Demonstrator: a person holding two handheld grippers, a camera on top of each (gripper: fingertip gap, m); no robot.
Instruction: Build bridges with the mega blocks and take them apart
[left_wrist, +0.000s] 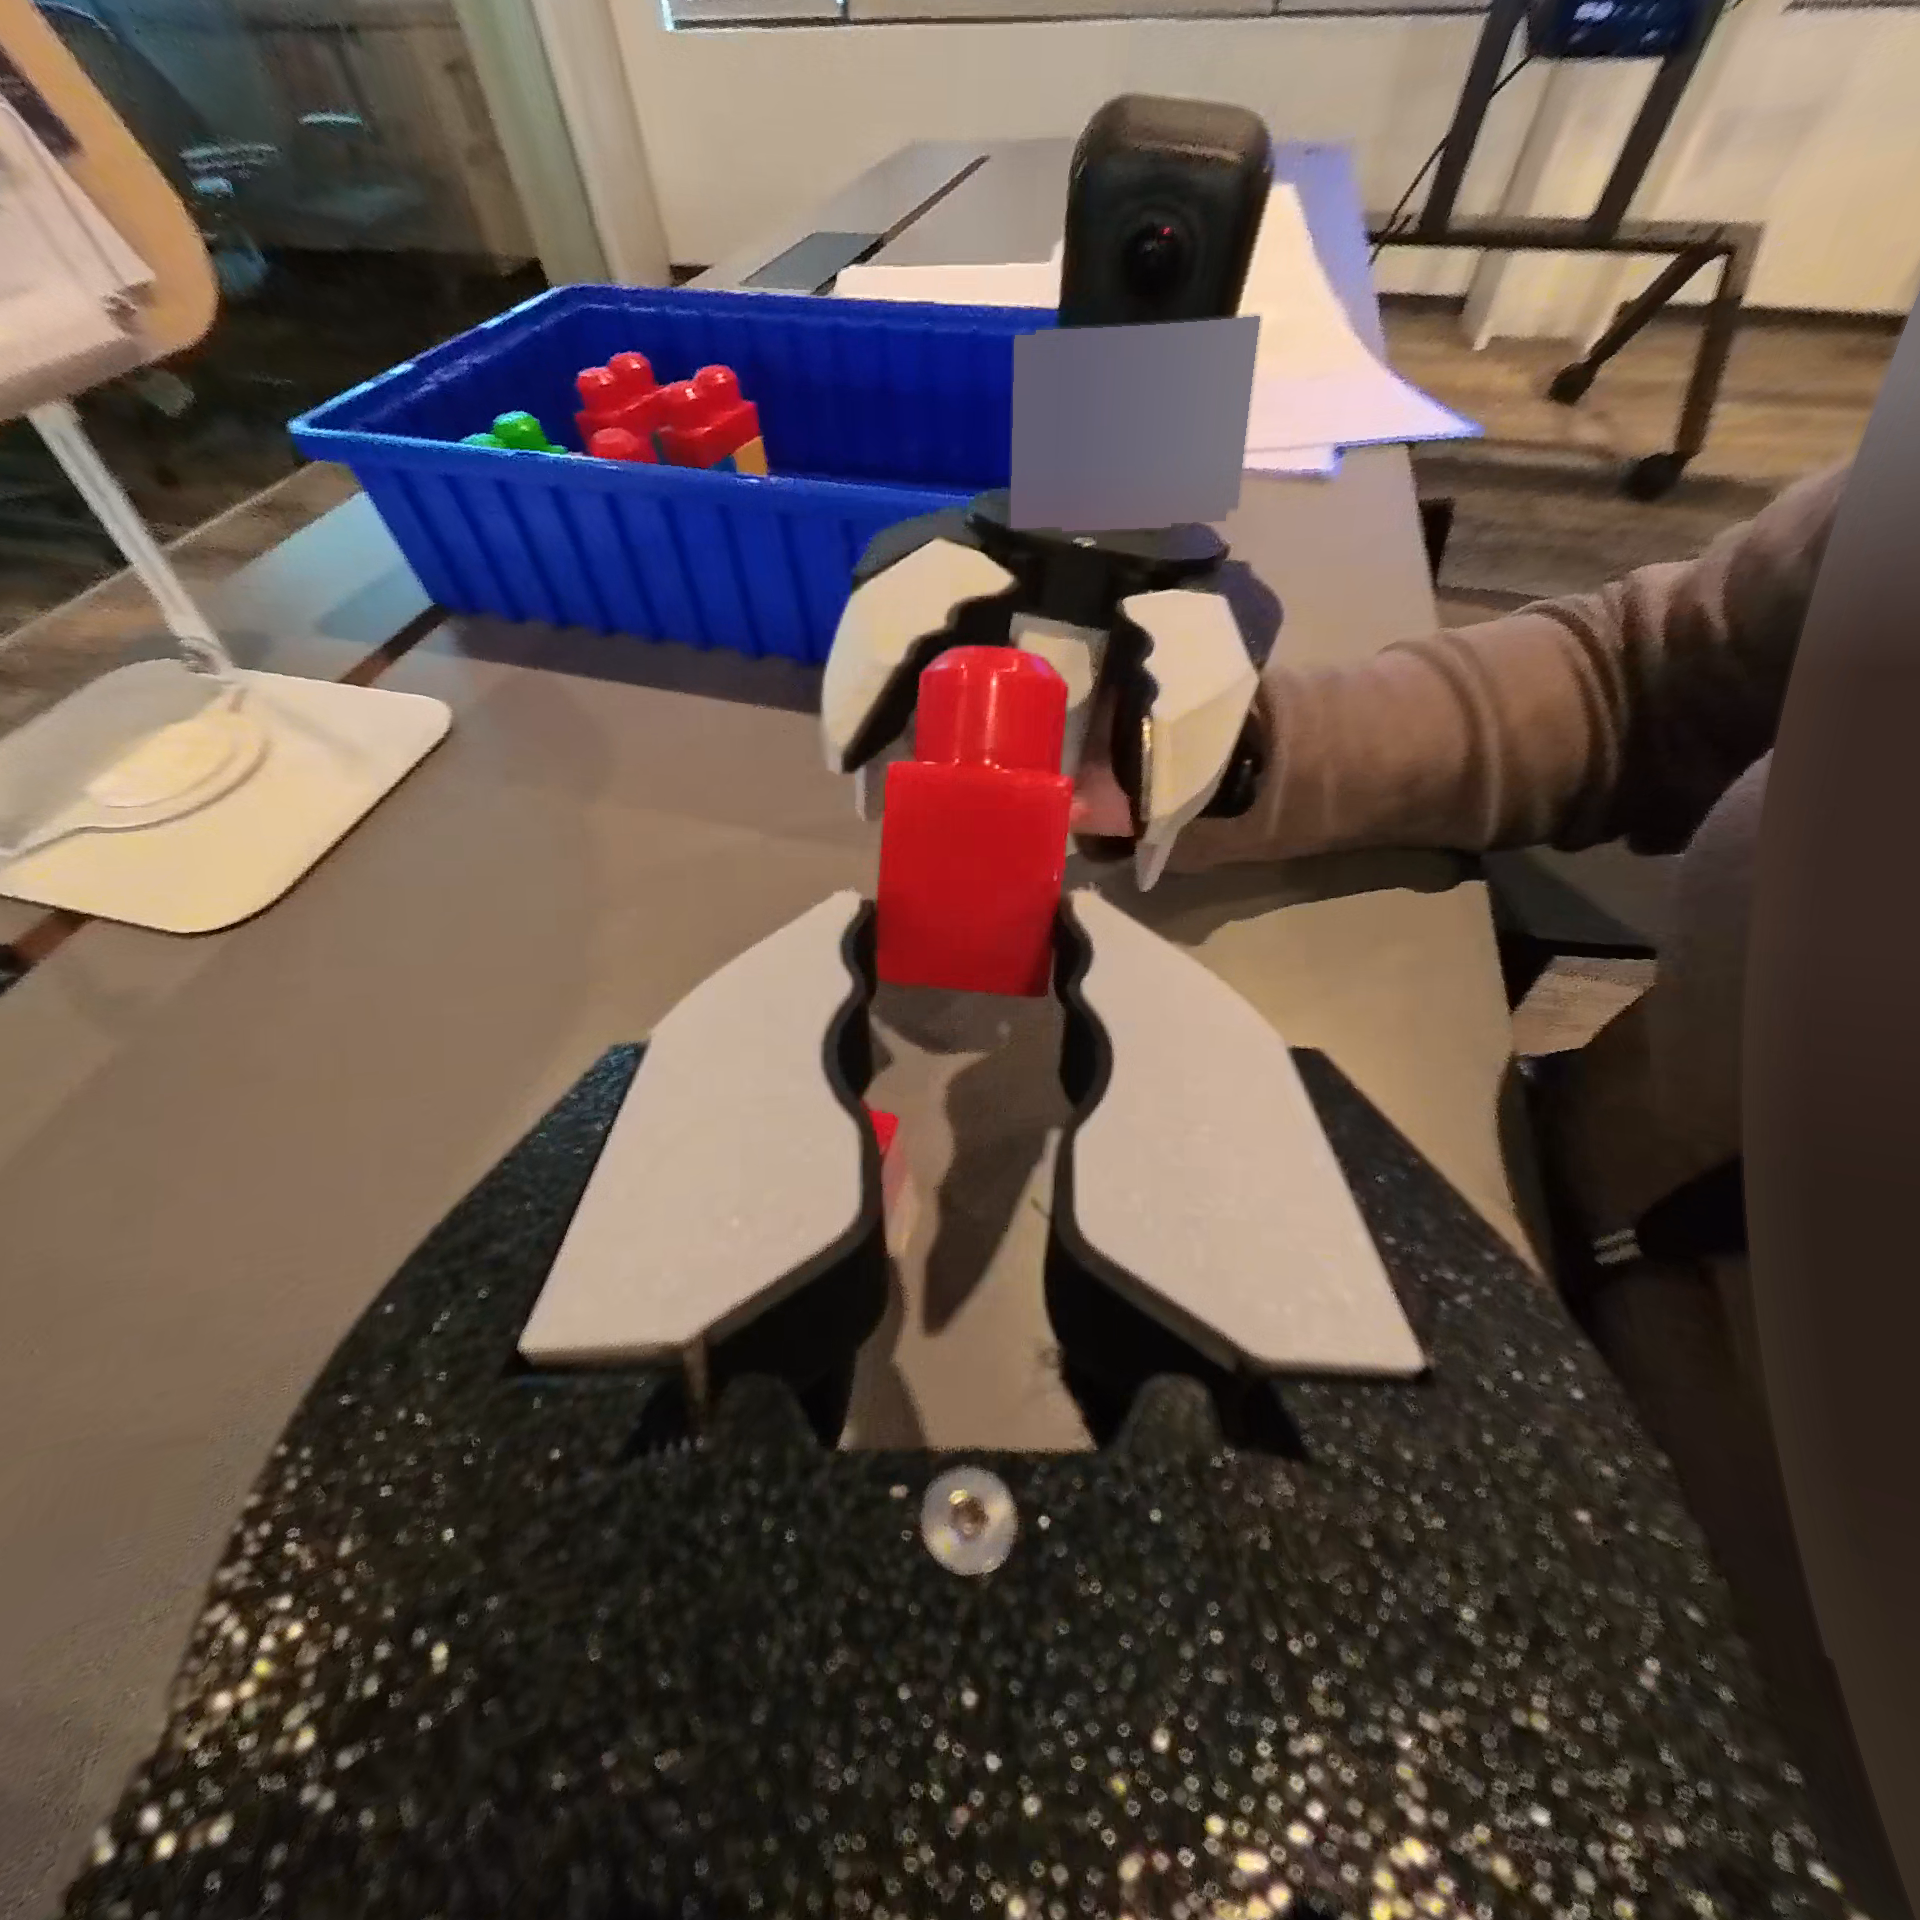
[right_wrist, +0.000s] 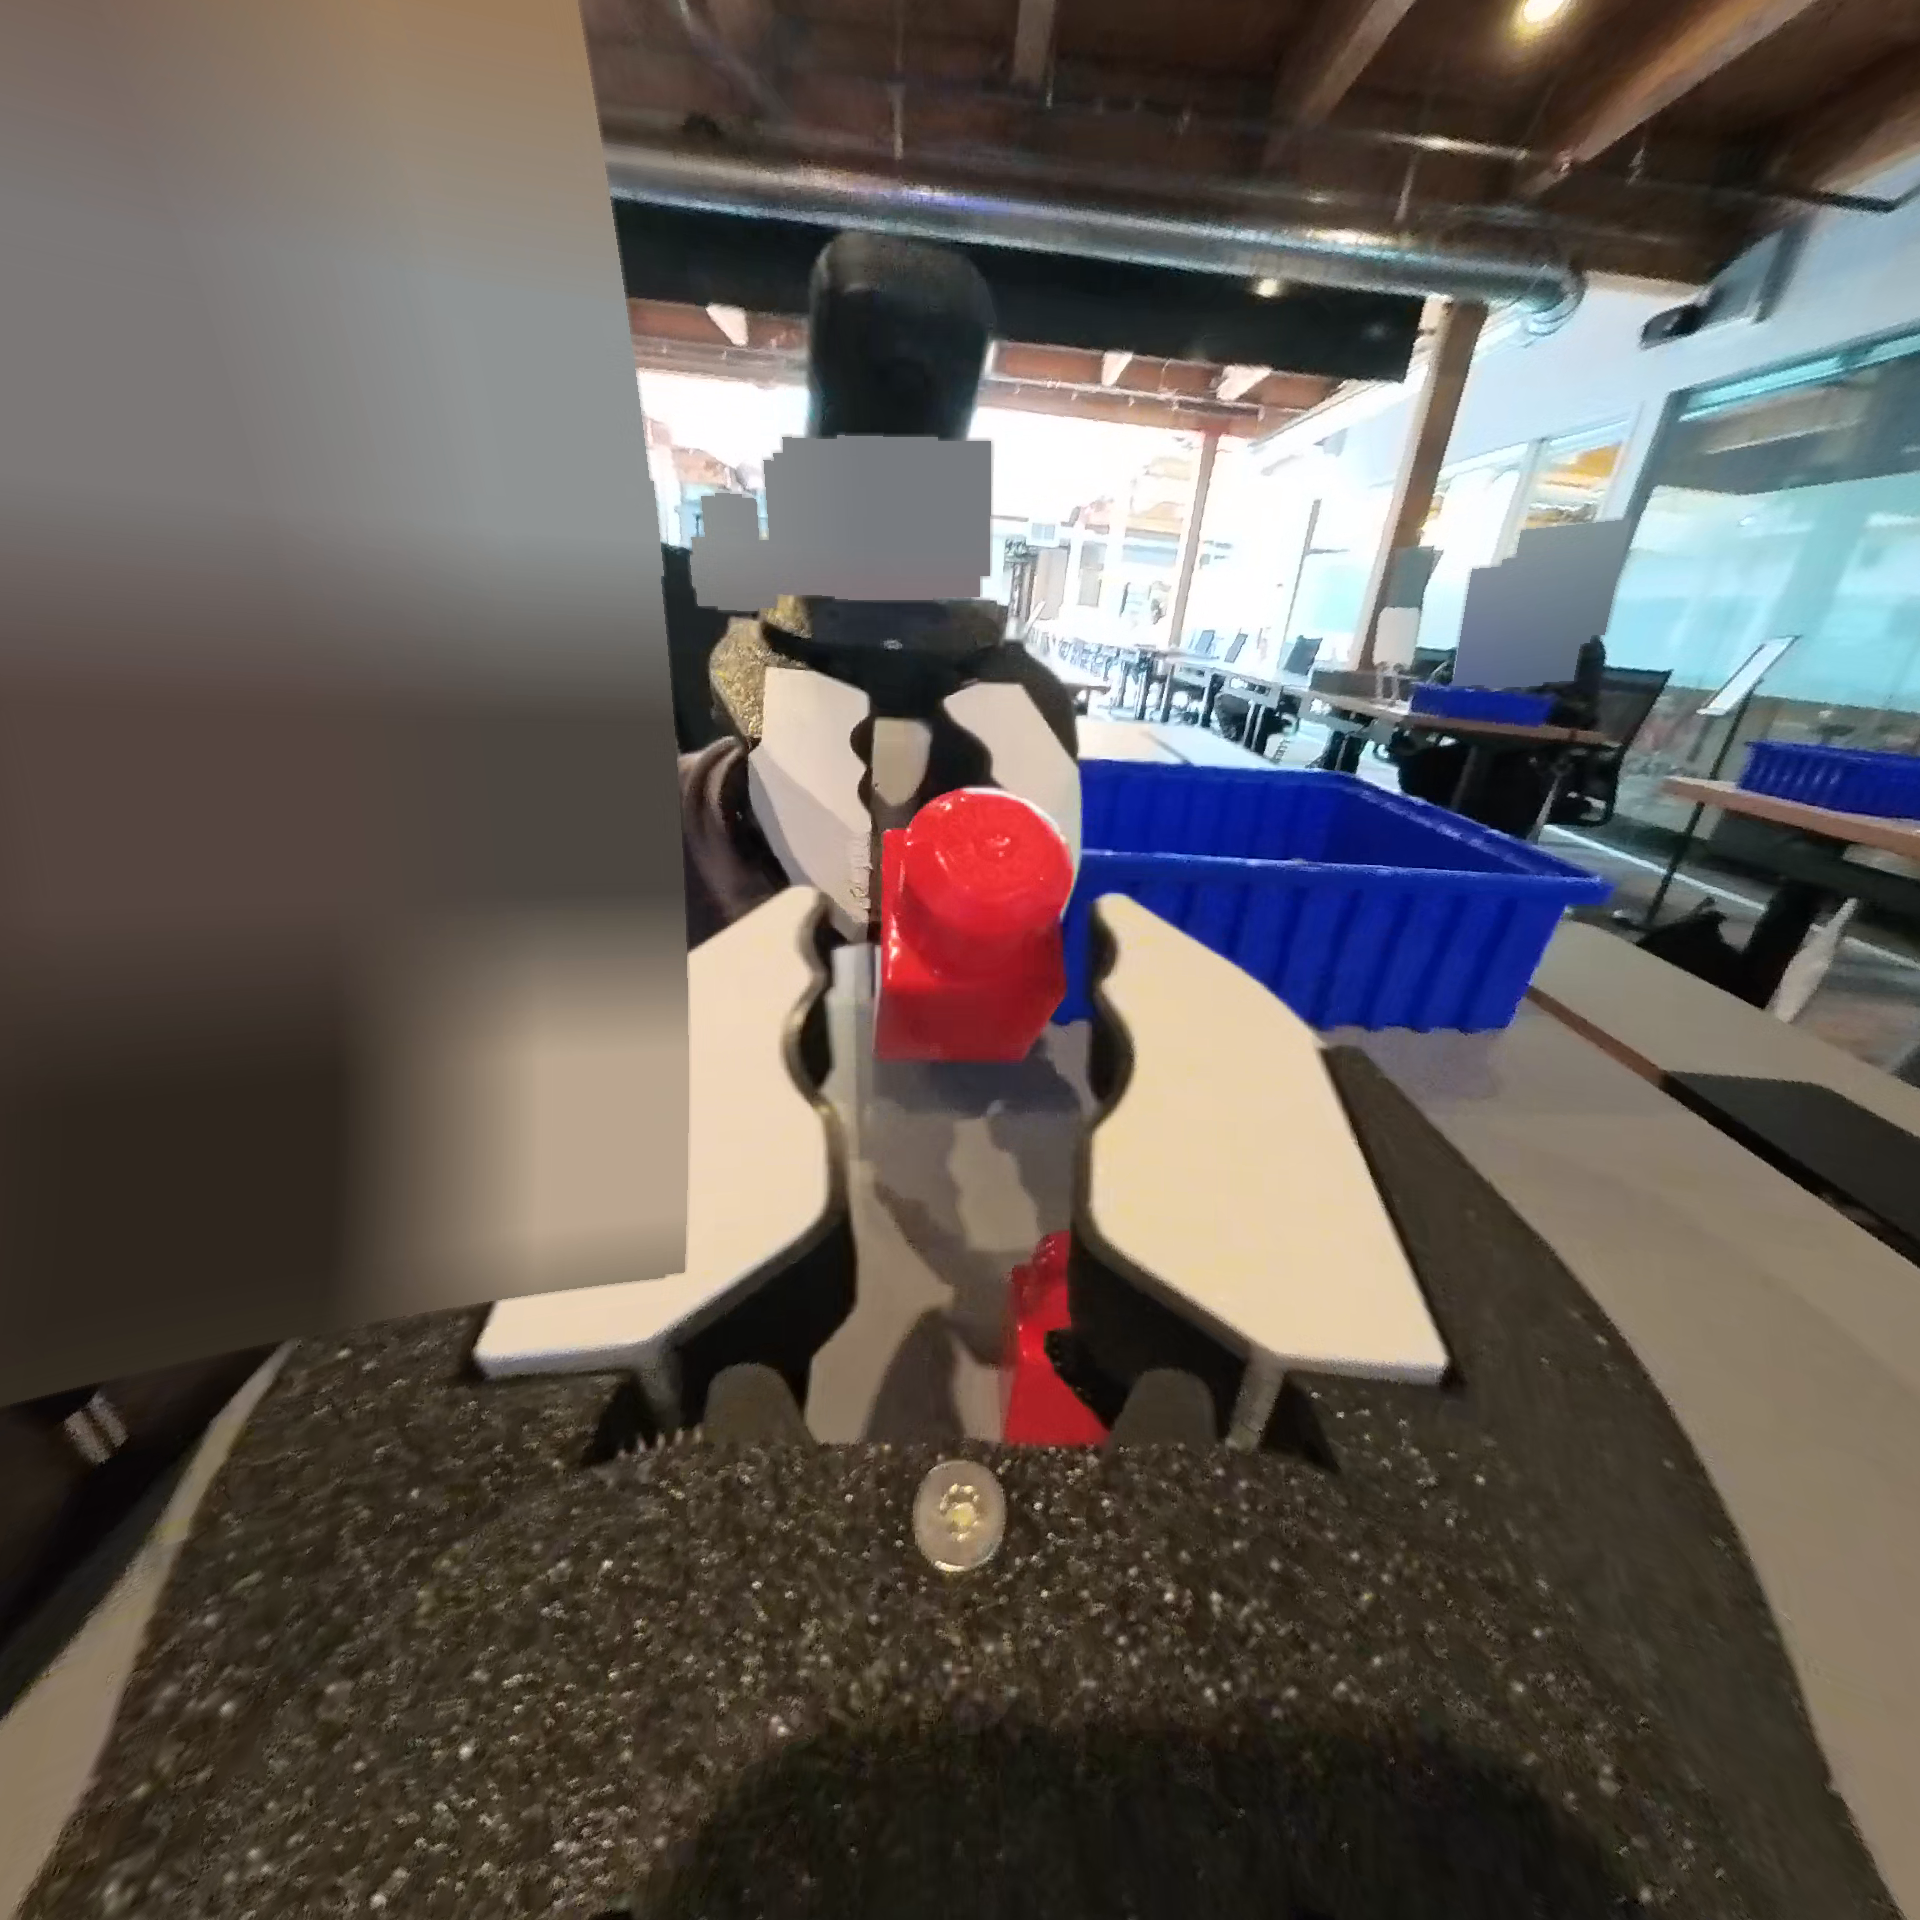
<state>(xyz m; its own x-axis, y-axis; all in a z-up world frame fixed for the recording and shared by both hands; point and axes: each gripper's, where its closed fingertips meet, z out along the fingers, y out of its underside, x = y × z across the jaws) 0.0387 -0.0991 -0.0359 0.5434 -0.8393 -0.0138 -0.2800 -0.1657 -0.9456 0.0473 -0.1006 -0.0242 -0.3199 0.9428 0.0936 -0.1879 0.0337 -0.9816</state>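
Two grippers: face each other over a grey table (left_wrist: 312, 1039), a red block (left_wrist: 971, 862) between them.
Left gripper (left_wrist: 961, 925): jaws closed on the block's lower body, holding it upright above the table.
Right gripper (right_wrist: 961, 925): jaws parted, flanking the block; contact cannot be told.
Blue bin (left_wrist: 665, 540): behind, holding red blocks (left_wrist: 665, 410) and a green block (left_wrist: 514, 431).

light: bright, even; daylight glares white behind your blue bin (right_wrist: 1340, 914) | shadows: soft on the table (left_wrist: 260, 1091) near the bin | sharpness: blur beyond the bin; wide-angle bending toward the edges; slight glare on the red block (left_wrist: 971, 873)
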